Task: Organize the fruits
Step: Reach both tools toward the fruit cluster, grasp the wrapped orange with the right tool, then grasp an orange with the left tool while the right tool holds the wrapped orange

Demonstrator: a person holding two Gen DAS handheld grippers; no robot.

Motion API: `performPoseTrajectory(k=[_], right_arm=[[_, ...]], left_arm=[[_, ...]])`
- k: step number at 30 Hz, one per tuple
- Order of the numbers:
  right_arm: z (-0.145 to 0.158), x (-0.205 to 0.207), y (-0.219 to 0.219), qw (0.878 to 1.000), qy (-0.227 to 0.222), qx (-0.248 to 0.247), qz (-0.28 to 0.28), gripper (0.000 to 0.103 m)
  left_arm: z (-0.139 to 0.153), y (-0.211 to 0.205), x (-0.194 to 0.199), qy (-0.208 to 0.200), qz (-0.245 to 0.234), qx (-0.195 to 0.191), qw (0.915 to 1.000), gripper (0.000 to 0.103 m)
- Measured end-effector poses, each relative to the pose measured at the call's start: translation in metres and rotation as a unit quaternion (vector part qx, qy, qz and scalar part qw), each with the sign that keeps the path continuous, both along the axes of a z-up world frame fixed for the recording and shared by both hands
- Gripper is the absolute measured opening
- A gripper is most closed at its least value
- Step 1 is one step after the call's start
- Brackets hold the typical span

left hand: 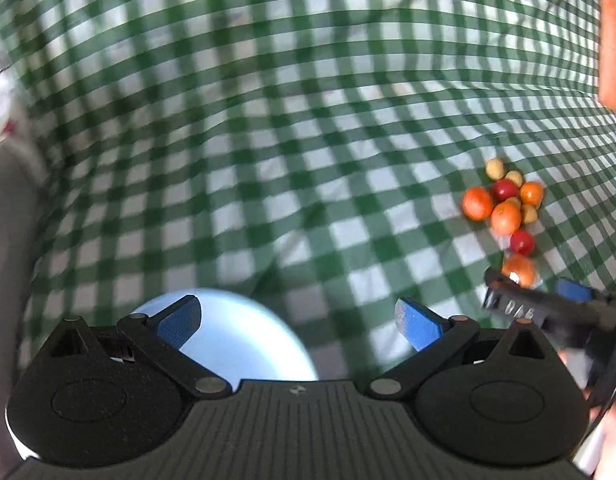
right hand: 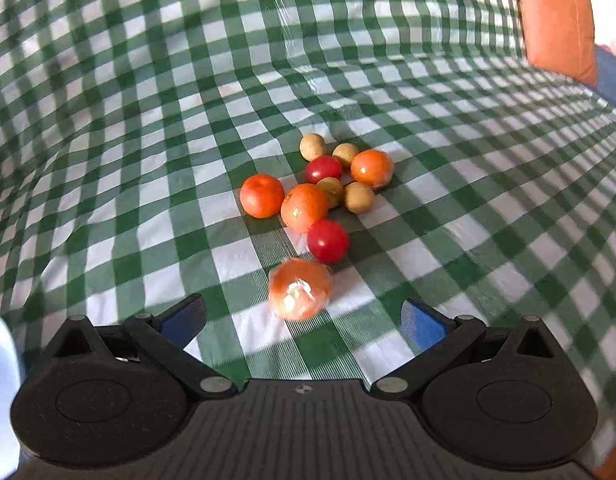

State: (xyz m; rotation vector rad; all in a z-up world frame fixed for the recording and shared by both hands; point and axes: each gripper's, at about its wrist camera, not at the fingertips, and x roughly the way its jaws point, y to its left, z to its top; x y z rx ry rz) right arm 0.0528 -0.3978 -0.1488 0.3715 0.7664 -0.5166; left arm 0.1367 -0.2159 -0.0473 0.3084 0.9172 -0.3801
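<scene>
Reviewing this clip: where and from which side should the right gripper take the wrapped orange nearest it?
Grip the wrapped orange across its round middle, coming straight forward and down. It lies apart from the red fruit behind, centred between the open right gripper pads.

A green-and-white checked cloth (right hand: pixel 468 184) covers the surface, creased and wrinkled toward twelve o'clock. An orange cushion (right hand: pixel 556 20) lies at the cloth's edge at about two o'clock, with something blue (right hand: pixel 614 76) just beside it at three o'clock.
</scene>
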Motion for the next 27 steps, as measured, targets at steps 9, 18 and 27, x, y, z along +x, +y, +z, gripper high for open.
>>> performPoseTrajectory(k=[9, 18, 27], right_arm=[[-0.008, -0.007, -0.033, 0.996, -0.022, -0.082, -0.018, 0.038], [-0.021, -0.016, -0.075, 0.994, -0.045, -0.029, -0.094, 0.039], [-0.027, -0.015, -0.073, 0.993, -0.062, -0.012, -0.104, 0.039]], left_arm=[[-0.049, -0.106, 0.038, -0.005, -0.098, 0.006, 0.9952, 0.103], [-0.088, -0.186, 0.041, -0.048, -0.274, 0.021, 0.9604, 0.099], [-0.102, -0.199, 0.047, -0.008, -0.373, -0.006, 0.9277, 0.062]])
